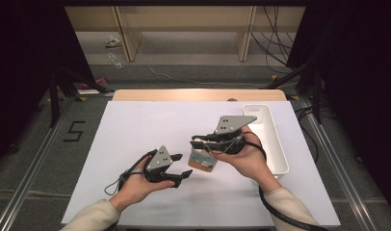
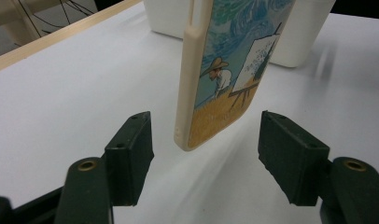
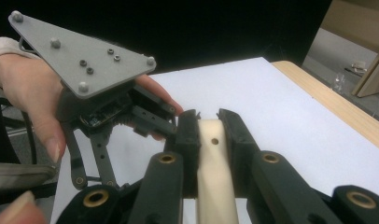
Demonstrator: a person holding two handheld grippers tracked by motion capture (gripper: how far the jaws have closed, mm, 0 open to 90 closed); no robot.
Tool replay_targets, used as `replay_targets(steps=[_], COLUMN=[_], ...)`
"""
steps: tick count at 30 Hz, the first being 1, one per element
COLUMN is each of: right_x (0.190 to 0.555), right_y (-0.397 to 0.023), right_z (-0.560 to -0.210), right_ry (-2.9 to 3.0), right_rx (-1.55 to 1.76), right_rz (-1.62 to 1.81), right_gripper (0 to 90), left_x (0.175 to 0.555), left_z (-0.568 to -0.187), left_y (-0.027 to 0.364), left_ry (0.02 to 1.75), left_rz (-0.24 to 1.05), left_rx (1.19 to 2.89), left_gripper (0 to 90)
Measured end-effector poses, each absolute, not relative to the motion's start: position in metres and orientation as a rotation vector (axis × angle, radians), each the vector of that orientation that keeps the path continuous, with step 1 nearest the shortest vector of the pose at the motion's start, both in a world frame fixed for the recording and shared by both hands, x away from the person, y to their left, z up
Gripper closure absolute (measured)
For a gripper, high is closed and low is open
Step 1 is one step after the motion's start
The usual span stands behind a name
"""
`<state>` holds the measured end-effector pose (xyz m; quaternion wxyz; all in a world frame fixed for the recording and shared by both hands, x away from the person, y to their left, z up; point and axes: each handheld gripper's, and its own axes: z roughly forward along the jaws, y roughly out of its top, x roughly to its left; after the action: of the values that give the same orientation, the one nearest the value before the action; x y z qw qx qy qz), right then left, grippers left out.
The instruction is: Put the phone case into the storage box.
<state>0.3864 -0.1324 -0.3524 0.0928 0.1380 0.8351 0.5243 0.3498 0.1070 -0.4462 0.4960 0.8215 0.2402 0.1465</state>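
A cream phone case [image 1: 203,161] printed with a painter at an easel hangs upright just above the white table [image 1: 136,130]. My right gripper [image 1: 198,141] is shut on its upper edge; in the right gripper view both jaws of that gripper [image 3: 210,122] press on the cream rim [image 3: 214,163]. My left gripper [image 1: 183,166] sits low at the case's left. In the left gripper view the case's bottom corner [image 2: 215,93] hangs between the spread jaws of that gripper [image 2: 206,149], with a clear gap on each side. That gripper is open.
A long white bin [image 1: 273,144] stands along the table's right edge, just behind the right hand; its wall [image 2: 299,32] rises behind the case. A wooden strip [image 1: 198,94] borders the far edge. Cables trail from both grippers toward the near edge.
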Motion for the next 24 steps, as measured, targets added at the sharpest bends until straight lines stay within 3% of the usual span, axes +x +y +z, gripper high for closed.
replay_targets(steps=[24], right_x=[0.384], right_y=[-0.131], right_z=[-0.35], right_ry=[2.523], right_rx=[0.392], right_rz=[1.563], right_gripper=[79.7], left_x=[0.362], left_z=[-0.448], left_y=[0.088], left_ry=[0.388], left_rz=[0.285], left_rx=[2.045], left_gripper=[42.2])
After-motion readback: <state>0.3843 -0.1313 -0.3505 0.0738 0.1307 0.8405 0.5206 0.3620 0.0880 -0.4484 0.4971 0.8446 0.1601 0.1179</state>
